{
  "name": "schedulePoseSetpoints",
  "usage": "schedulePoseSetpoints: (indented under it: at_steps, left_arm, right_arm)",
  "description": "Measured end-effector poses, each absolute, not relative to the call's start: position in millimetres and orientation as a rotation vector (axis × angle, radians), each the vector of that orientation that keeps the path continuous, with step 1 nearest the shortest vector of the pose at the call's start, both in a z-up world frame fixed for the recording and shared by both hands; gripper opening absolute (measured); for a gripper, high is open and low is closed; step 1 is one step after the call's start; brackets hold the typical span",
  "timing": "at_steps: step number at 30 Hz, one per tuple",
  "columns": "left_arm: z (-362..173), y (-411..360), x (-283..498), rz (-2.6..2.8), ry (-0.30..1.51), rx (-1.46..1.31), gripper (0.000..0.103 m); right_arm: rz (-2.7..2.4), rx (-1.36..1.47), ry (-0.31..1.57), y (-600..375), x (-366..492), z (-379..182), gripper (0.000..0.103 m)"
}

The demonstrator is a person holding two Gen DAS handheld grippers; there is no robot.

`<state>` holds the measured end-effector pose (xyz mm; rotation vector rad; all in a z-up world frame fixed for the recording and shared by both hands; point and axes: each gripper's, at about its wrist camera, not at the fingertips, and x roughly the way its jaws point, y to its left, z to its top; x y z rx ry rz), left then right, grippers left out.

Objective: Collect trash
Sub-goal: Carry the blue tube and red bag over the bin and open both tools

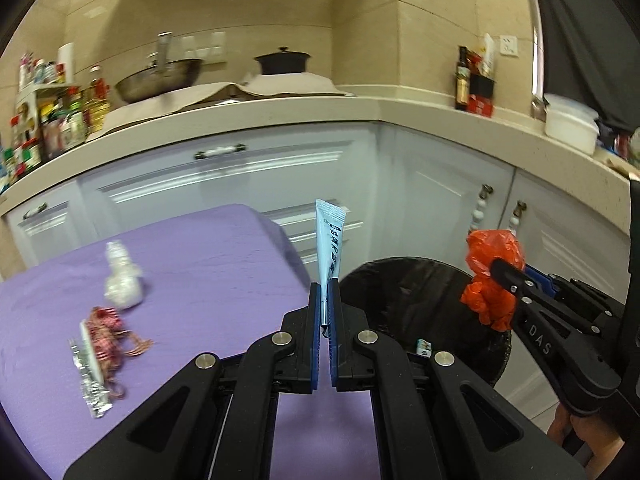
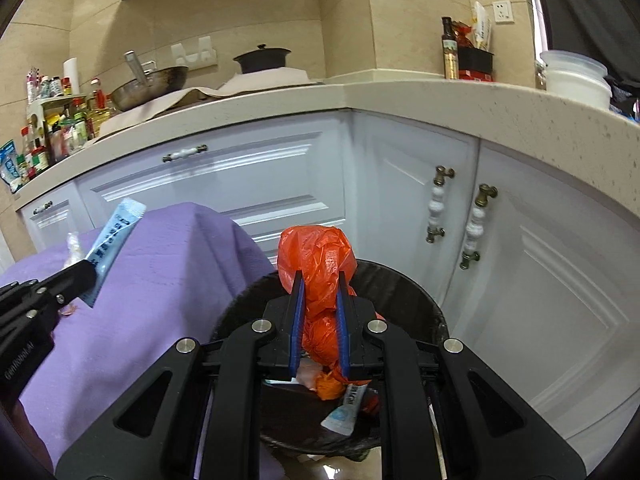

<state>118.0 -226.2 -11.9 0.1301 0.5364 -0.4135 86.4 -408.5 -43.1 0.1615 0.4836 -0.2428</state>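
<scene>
Trash bin (image 2: pixel 412 292) — black, round, black-lined — stands on the floor against the white corner cabinets (image 2: pixel 256 176); taken as the landmark.

Orange plastic bag (image 2: pixel 316 264), crumpled: pinched between the blue pads of the right gripper (image 2: pixel 320 280), directly above the bin's open mouth. The bag bulges above the fingertips and hangs down between the jaws. In the left wrist view the same bag (image 1: pixel 494 264) sits over the bin's (image 1: pixel 404 304) right rim, with the right gripper (image 1: pixel 500 270) reaching in from the right.

Pale blue sachet (image 1: pixel 330 248), long and flat: clamped at its lower end by the left gripper (image 1: pixel 325 292), jaws pressed together on it. It stands upright just left of the bin's near-left rim, at the table's edge. From the right wrist view the sachet (image 2: pixel 112 240) tilts up and to the right, well left of the bin, above the purple cloth (image 2: pixel 160 264).

Inside the bin: an orange scrap (image 2: pixel 328 386) and a white-and-blue wrapper (image 2: pixel 346 410), lying at the bottom.

Left of the bin, on the purple-covered table (image 1: pixel 200 264): a white crumpled wad (image 1: pixel 122 280), a red-checked wrapper (image 1: pixel 108 328), a silver foil packet (image 1: pixel 90 384) — well apart from the bin.

Behind the bin, on the counter (image 1: pixel 360 108): a wok (image 1: pixel 160 78), a black pot (image 1: pixel 283 60), and bottles (image 1: pixel 60 116) at far left.
</scene>
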Motion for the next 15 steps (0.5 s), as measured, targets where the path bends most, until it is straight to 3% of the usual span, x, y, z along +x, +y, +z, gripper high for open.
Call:
schedulePoseSetpoints:
  at_steps: [11, 14, 15]
  left_arm:
    - [-30, -264, 130, -0.423, 0.573, 0.171, 0.004]
    - [-34, -273, 134, -0.430, 0.584, 0.188, 0.010]
    - [-35, -275, 135, -0.425, 0.580, 0.191, 0.012]
  right_arm:
    - [-0.271, 0.186, 0.494, -437, 95, -60, 0.014]
    - [-0.279, 0.195, 0.484, -442, 99, -62, 0.020]
    - [-0.283, 0.197, 0.483, -443, 100, -62, 0.026]
